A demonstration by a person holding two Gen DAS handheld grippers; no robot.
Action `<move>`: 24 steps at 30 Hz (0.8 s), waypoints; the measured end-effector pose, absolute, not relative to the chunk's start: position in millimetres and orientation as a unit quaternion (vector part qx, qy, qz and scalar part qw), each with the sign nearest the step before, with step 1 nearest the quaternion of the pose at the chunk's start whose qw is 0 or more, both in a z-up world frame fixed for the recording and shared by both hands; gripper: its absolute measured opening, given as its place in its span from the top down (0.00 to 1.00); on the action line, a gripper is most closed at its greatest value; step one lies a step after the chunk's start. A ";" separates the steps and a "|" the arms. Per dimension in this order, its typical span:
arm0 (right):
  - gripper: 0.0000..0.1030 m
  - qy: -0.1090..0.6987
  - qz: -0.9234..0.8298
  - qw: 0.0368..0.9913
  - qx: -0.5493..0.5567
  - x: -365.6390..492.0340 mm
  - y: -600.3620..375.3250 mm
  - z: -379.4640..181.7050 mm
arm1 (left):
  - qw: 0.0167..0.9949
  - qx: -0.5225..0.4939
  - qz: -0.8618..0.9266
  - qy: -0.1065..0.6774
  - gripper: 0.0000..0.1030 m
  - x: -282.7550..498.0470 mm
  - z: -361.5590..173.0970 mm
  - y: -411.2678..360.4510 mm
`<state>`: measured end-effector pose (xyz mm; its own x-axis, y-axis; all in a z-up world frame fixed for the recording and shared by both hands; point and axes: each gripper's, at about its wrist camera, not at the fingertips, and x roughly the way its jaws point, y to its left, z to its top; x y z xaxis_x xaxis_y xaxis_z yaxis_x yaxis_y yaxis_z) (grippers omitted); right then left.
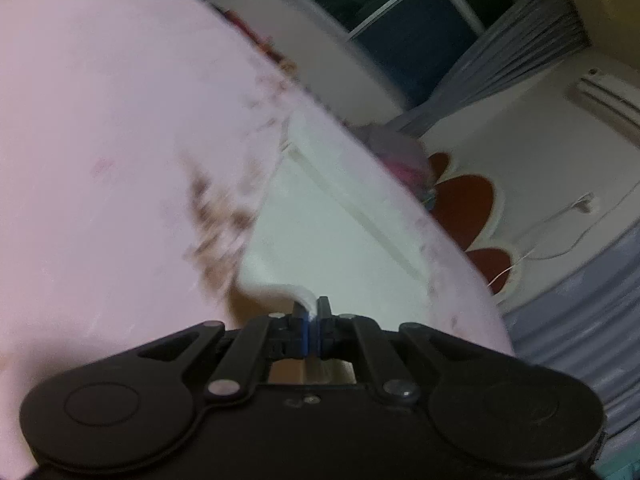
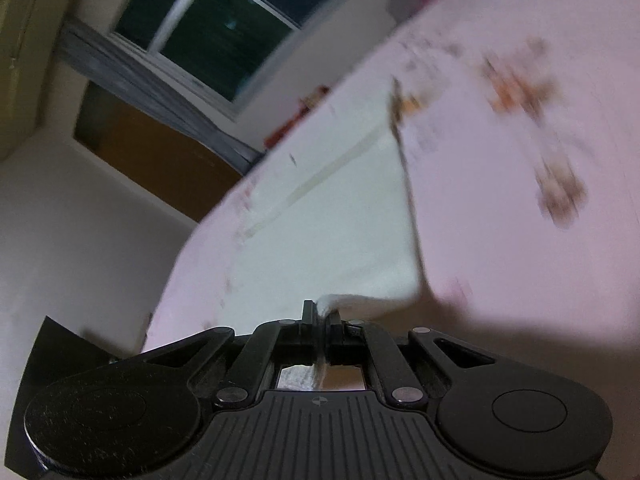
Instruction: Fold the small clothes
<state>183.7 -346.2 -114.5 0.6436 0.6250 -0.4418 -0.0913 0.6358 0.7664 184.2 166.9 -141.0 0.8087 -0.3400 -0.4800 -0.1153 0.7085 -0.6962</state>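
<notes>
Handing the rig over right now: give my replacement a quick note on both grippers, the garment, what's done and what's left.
Left gripper: shut on the near edge of the white garment.
Right gripper: shut on the same garment's near edge.
Garment: lies on the pink sheet, near edge pinched up at both grippers.
Done: both grips taken.
Left: probably carry the edge over to fold; no finished fold shows yet.

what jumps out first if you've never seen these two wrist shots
The white garment spread on the pink bedsheet fills both views. Its near edge is pinched at each end: the left gripper and the right gripper are both shut on it. Behind, a dark window shows.
</notes>
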 end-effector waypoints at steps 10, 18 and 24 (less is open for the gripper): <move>0.98 0.296 0.212 0.873 0.326 306.3 -332.4 -37.5 | 0.898 -0.356 -0.103 0.236 0.97 301.4 -71.0 168.7; 0.98 0.310 0.169 0.876 0.329 442.2 -321.6 -52.1 | 0.897 -0.334 -0.103 0.272 0.97 438.8 -82.6 174.0; 0.98 0.369 0.128 0.856 0.339 508.0 -319.2 -121.6 | 0.880 -0.321 -0.092 0.338 0.97 510.6 -137.1 175.9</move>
